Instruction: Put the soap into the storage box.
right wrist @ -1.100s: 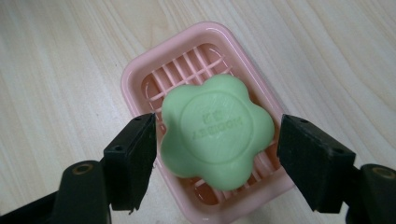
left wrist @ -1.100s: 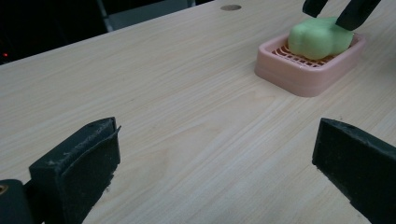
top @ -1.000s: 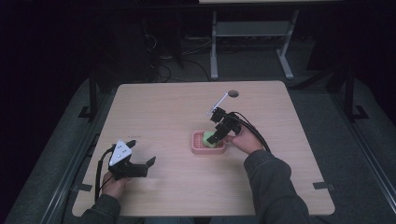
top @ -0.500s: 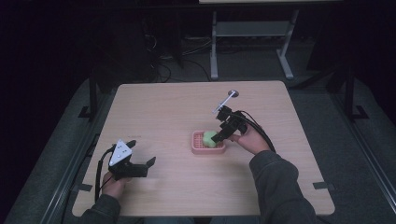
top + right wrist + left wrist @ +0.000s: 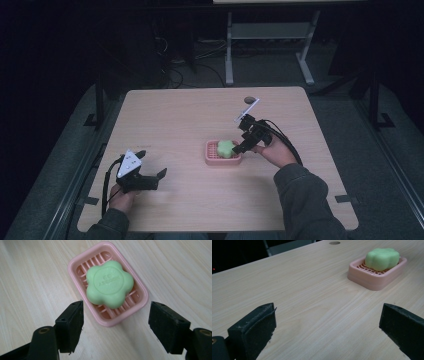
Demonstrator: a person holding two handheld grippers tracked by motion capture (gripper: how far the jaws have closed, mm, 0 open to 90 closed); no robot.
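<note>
The flower-shaped green soap bar (image 5: 109, 284) lies in the pink slatted plastic soap dish (image 5: 139, 306) at mid-table, just beyond the right gripper (image 5: 116, 326), jaws apart; the left gripper (image 5: 150, 175), also agape, rests well apart.

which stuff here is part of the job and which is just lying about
In the job:
green flower-shaped soap, lying in the dish
pink soap dish
right gripper, open just above the dish

Lying about:
left gripper, open, away from the dish
small round hole near the table's far edge
</note>
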